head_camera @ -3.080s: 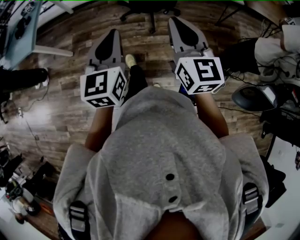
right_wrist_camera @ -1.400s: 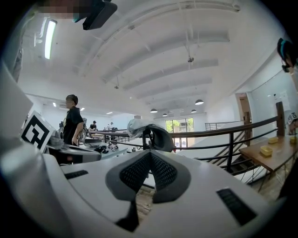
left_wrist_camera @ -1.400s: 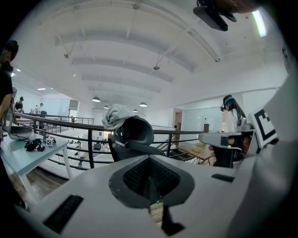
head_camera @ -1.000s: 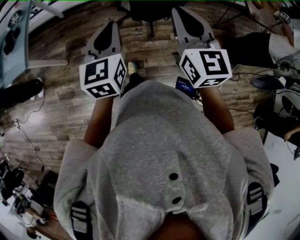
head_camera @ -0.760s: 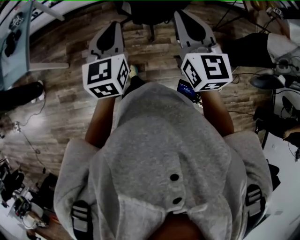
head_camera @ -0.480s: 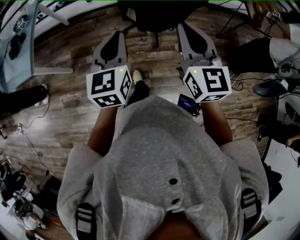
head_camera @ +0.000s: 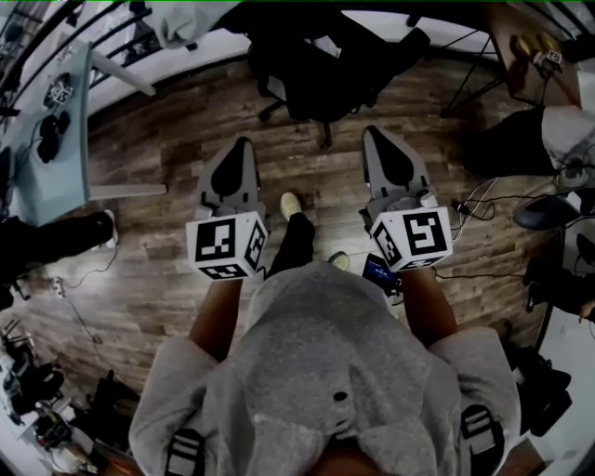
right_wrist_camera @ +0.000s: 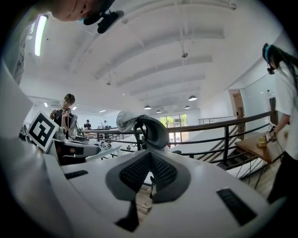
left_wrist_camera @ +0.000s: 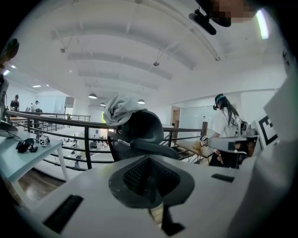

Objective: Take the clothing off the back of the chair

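Observation:
A black office chair (head_camera: 316, 70) stands on the wood floor ahead of me. A pale crumpled garment (left_wrist_camera: 122, 109) lies over the top of its backrest; it also shows as the garment (right_wrist_camera: 126, 120) in the right gripper view and the garment (head_camera: 186, 20) at the head view's top edge. My left gripper (head_camera: 239, 149) and right gripper (head_camera: 377, 138) are held side by side, pointing at the chair and well short of it. In both gripper views the jaws meet at the tips, left gripper (left_wrist_camera: 148, 160) and right gripper (right_wrist_camera: 149, 155), with nothing between them.
A black railing (left_wrist_camera: 70, 123) runs behind the chair. A light table (head_camera: 56, 139) stands at the left. One person (left_wrist_camera: 224, 123) stands to the right of the chair, another person (right_wrist_camera: 66, 114) to its left. Cables (head_camera: 479, 200) lie on the floor at right.
Both grippers have moved forward toward the chair and sit lower in the head view. The chair and garment now show far more at the top. Both jaws stay shut.

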Action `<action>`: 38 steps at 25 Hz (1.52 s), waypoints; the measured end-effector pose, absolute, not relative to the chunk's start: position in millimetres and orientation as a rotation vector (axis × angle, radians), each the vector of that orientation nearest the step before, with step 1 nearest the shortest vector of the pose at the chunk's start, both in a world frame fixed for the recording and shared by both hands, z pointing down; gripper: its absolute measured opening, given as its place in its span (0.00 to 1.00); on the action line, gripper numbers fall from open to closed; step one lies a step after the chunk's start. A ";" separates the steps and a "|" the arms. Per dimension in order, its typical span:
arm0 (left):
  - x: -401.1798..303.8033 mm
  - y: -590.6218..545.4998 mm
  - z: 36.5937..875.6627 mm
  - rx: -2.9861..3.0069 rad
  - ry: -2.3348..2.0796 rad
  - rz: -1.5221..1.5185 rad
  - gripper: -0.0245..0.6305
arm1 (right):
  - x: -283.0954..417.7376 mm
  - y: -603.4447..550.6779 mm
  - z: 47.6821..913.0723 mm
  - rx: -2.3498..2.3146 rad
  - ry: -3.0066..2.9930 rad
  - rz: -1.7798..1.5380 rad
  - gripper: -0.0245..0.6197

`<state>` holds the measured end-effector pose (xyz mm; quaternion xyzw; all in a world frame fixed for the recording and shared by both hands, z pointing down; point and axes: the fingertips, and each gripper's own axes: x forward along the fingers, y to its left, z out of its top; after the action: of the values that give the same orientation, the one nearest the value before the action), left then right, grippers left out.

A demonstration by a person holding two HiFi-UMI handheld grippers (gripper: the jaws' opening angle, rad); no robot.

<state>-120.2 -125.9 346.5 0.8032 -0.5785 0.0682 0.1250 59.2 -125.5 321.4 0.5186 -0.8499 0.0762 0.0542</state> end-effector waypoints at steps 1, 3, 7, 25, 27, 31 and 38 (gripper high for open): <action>-130.1 -142.9 343.8 2.345 -1.674 0.185 0.04 | 47.8 -140.6 319.3 1.580 -2.578 0.229 0.05; -149.9 -176.2 337.5 2.358 -1.647 0.158 0.04 | 22.3 -170.0 312.5 1.584 -2.576 0.213 0.05; -171.5 -211.4 327.5 2.381 -1.605 0.127 0.04 | -12.2 -202.9 299.6 1.569 -2.570 0.176 0.05; -206.0 -264.4 331.1 2.339 -1.551 0.032 0.04 | -36.2 -284.4 251.0 1.572 -2.563 -0.030 0.05; -204.7 -265.6 332.2 2.330 -1.559 0.043 0.04 | -34.1 -289.9 246.0 1.555 -2.588 -0.036 0.05; -203.9 -277.8 328.1 2.308 -1.590 0.043 0.04 | -28.6 -308.5 233.2 1.523 -2.634 -0.069 0.05; -188.6 -295.4 326.2 2.241 -1.676 0.075 0.04 | -13.7 -344.3 214.9 1.355 -2.720 -0.132 0.05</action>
<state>-188.6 -295.4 326.2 0.7889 -0.5899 0.0263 0.1701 -13.7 -344.3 214.9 0.4449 -0.8931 -0.0433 0.0501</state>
